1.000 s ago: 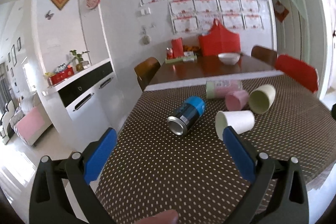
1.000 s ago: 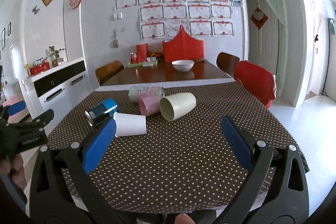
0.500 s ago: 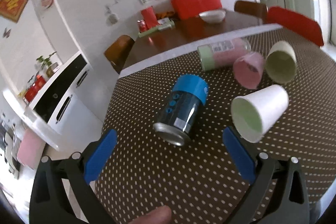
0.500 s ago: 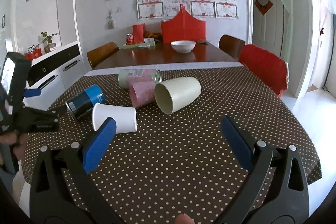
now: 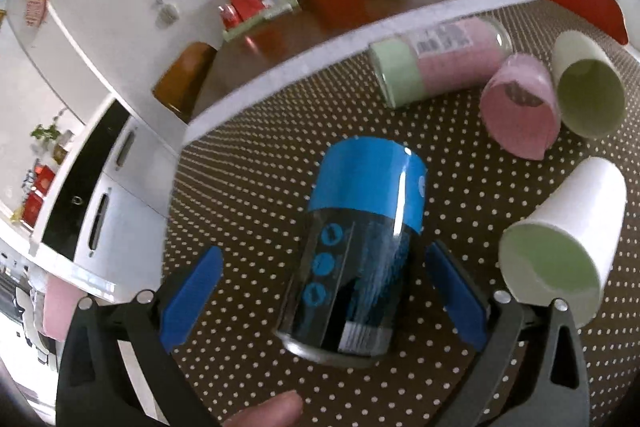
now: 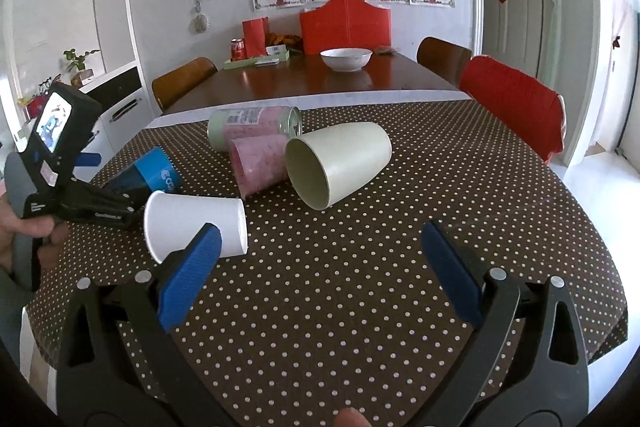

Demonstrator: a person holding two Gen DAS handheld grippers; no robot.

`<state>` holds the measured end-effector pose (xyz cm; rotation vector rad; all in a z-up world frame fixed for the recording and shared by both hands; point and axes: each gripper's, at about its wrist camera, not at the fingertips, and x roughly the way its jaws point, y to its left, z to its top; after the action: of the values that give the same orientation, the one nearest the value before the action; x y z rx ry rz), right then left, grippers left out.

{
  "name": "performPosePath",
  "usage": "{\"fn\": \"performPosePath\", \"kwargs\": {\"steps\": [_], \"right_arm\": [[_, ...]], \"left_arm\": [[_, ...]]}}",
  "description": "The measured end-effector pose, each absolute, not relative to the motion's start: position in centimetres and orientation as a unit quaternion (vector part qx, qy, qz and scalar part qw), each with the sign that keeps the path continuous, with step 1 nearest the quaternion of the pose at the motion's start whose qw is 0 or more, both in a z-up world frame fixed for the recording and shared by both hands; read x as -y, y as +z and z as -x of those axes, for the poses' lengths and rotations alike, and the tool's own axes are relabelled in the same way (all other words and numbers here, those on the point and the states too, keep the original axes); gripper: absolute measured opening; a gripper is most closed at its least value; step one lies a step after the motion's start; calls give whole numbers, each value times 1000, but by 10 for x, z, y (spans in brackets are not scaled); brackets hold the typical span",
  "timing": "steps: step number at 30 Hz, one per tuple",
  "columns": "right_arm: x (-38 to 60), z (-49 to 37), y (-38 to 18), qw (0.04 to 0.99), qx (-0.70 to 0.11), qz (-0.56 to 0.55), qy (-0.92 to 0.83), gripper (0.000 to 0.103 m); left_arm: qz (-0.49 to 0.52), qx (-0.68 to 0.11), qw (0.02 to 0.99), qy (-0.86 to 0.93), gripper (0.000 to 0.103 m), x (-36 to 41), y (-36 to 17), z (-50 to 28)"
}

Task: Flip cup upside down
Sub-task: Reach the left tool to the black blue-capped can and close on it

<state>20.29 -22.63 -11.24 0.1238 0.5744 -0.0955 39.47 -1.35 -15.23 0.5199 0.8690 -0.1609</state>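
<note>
All the cups lie on their sides on the brown dotted tablecloth [image 6: 360, 307]. A white paper cup [image 5: 560, 251] [image 6: 192, 223] lies nearest, with a pink cup [image 5: 520, 111] [image 6: 260, 159] and a cream cup [image 5: 588, 87] [image 6: 340, 163] behind it. My left gripper [image 5: 322, 259] [image 6: 109, 185] is open, its blue pads on either side of a blue and black can [image 5: 360, 247] [image 6: 148, 179] lying on its side; neither pad touches it. My right gripper [image 6: 320, 233] hangs open over bare cloth, its left finger in front of the white cup.
A pink and green can [image 5: 440, 59] [image 6: 252, 123] lies behind the pink cup. Beyond the cloth, a wooden table [image 6: 320, 83] carries a white bowl [image 6: 346, 59], with chairs around it. A white cabinet [image 5: 104, 211] stands to the left. A hand [image 6: 24, 231] holds the left gripper.
My left gripper has moved forward and down onto the blue can, which now lies between its fingers. The right gripper has edged closer to the cups.
</note>
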Motion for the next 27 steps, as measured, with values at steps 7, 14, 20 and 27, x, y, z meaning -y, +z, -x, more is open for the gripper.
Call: {"fn": "performPosePath", "kwargs": {"steps": [7, 14, 20, 27], "right_arm": [[227, -208, -116, 953, -291, -66, -47, 97], [226, -195, -110, 956, -283, -67, -46, 97], [225, -177, -101, 959, -271, -70, -48, 97], [222, -152, -89, 965, -250, -69, -46, 97]], "left_arm": [[-209, -456, 861, -87, 90, 13, -162, -414], [-168, -480, 856, -90, 67, 9, -170, -408], [-131, -471, 868, -85, 67, -3, -160, -377], [-119, -445, 883, -94, 66, -5, -138, -333]]}}
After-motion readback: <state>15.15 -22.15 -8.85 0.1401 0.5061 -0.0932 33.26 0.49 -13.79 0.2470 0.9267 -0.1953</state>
